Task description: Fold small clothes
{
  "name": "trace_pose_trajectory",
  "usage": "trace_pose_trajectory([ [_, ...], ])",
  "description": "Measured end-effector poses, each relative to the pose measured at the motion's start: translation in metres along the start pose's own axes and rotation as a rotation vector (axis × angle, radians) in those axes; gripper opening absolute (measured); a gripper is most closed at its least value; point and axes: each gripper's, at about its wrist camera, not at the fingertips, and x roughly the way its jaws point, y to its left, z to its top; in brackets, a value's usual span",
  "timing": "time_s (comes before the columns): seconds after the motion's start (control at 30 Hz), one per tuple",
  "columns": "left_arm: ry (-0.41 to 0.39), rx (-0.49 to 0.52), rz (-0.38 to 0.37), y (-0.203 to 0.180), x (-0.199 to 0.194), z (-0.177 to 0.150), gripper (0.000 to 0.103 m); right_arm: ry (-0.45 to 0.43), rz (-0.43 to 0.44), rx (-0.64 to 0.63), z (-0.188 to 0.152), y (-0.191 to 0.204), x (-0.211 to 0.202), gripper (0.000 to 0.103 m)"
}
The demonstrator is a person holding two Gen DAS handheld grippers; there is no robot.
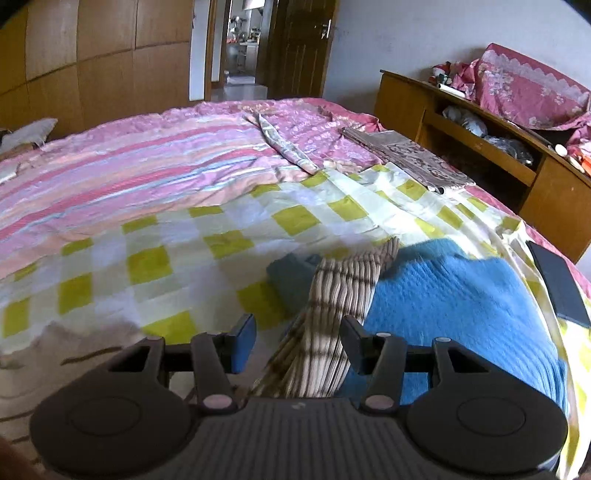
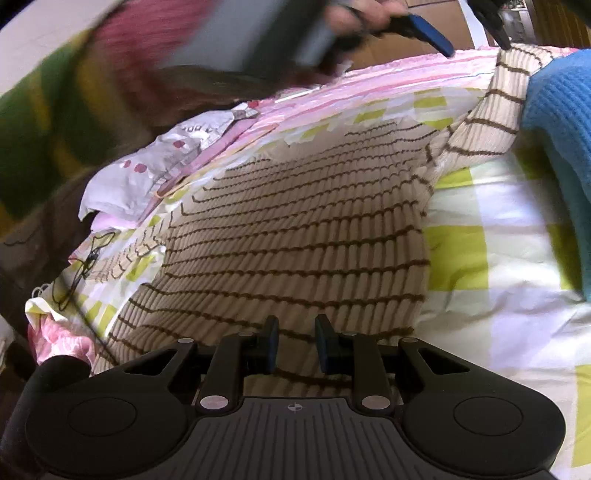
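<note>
A beige sweater with brown stripes [image 2: 295, 221] lies spread flat on the yellow-checked sheet [image 2: 498, 258]. My right gripper [image 2: 297, 345] sits at its near hem, with the knit running between the narrow jaws and both pads against it. One sleeve [image 1: 343, 288] stretches up over a blue knitted sweater [image 1: 461, 302]. My left gripper [image 1: 299, 339] straddles this sleeve with wide jaws. The left pad stands clear of the cloth. From the right wrist view the left gripper [image 2: 469, 35] shows at the top, blurred, held by a hand [image 2: 354, 14].
A grey-blue folded cloth [image 1: 291, 277] lies beside the sleeve. A dark flat object [image 1: 557, 284] rests at the bed's right edge, and a folded patterned cloth [image 1: 410, 158] lies farther back. A wooden headboard shelf [image 1: 480, 129] runs along the right. White-and-pink garments [image 2: 159, 166] lie left of the sweater.
</note>
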Motion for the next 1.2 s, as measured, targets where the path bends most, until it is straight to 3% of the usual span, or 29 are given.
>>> trace_pose_trajectory([
  [0.17,0.057,-0.030,-0.021,-0.001,0.027,0.008,0.053,-0.004,0.004,0.034,0.002,-0.010,-0.002,0.023],
  [0.27,0.083,-0.084,-0.053,0.003,0.033,0.010,0.025,-0.009,0.003,0.045,0.003,-0.014,-0.003,0.023],
  [0.33,0.068,-0.092,-0.042,0.003,0.030,0.010,0.017,-0.013,0.001,0.049,0.003,-0.014,-0.004,0.023],
  [0.47,-0.006,-0.098,-0.029,0.008,0.011,0.006,0.016,-0.015,-0.002,0.044,0.004,-0.014,-0.004,0.023],
  [0.63,-0.108,-0.255,-0.050,0.052,-0.034,-0.012,0.015,-0.011,-0.005,0.034,0.003,-0.013,-0.003,0.023],
  [0.87,-0.212,-0.495,0.025,0.133,-0.099,-0.078,0.016,0.003,-0.012,0.019,0.001,-0.009,0.002,0.023],
  [0.97,-0.219,-0.573,0.083,0.159,-0.116,-0.117,0.016,0.010,-0.020,0.009,-0.001,-0.006,0.004,0.023],
  [1.2,-0.141,-0.591,0.177,0.176,-0.117,-0.181,0.016,0.007,-0.029,-0.005,-0.004,-0.005,0.009,0.023],
])
